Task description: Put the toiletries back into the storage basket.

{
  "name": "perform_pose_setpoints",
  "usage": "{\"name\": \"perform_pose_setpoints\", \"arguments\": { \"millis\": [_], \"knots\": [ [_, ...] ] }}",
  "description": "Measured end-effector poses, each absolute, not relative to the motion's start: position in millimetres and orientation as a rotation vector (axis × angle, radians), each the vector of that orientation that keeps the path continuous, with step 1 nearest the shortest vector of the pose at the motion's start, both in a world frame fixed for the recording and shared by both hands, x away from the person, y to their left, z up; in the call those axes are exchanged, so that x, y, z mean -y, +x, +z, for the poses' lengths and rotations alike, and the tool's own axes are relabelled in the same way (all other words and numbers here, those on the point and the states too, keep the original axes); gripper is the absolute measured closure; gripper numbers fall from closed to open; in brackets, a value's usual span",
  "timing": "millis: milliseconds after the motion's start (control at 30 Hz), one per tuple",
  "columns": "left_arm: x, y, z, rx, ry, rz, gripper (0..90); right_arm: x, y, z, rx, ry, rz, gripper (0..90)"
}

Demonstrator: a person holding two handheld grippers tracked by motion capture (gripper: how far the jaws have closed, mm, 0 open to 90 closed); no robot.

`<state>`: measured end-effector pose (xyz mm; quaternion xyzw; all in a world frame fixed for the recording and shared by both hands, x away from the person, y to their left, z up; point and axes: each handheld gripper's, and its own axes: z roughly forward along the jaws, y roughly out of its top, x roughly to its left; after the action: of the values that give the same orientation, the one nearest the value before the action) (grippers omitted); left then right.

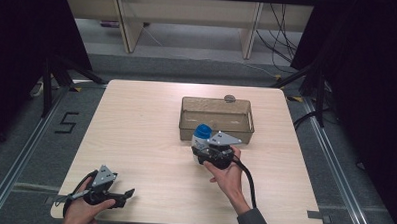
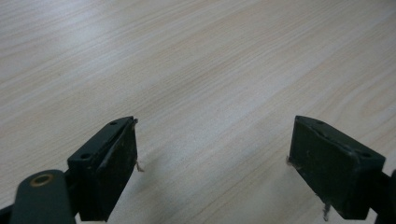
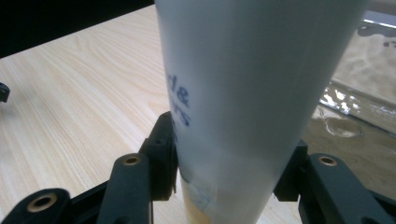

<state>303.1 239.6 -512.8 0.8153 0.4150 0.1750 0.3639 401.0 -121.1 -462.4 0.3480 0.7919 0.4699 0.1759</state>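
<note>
A white bottle with a blue cap (image 1: 201, 133) stands just in front of the clear plastic bin (image 1: 217, 118), and my right gripper (image 1: 208, 153) is shut on its lower part. Close up in the right gripper view, the bottle (image 3: 252, 93) is white with blue lettering, and both black jaws press against its sides. My left gripper (image 1: 128, 194) rests near the table's front left corner, held by a hand. Its jaws stand wide apart over bare wood in the left gripper view, where the left gripper (image 2: 212, 163) holds nothing.
A small dark round object (image 1: 230, 98) sits at the bin's far rim. The light wooden table (image 1: 146, 120) has dark floor and metal rails on both sides. Desk legs and cables stand beyond the far edge.
</note>
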Motion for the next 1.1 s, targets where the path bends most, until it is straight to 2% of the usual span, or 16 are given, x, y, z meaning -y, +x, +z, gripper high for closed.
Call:
{"name": "perform_pose_setpoints", "arguments": {
  "millis": [1100],
  "knots": [
    [-240.8, 302.6, -512.6, -1.07, 2.094, 0.464, 14.8, 138.5, 417.3, -426.2, -2.217, 0.964, 1.396, 54.2]
  ]
}}
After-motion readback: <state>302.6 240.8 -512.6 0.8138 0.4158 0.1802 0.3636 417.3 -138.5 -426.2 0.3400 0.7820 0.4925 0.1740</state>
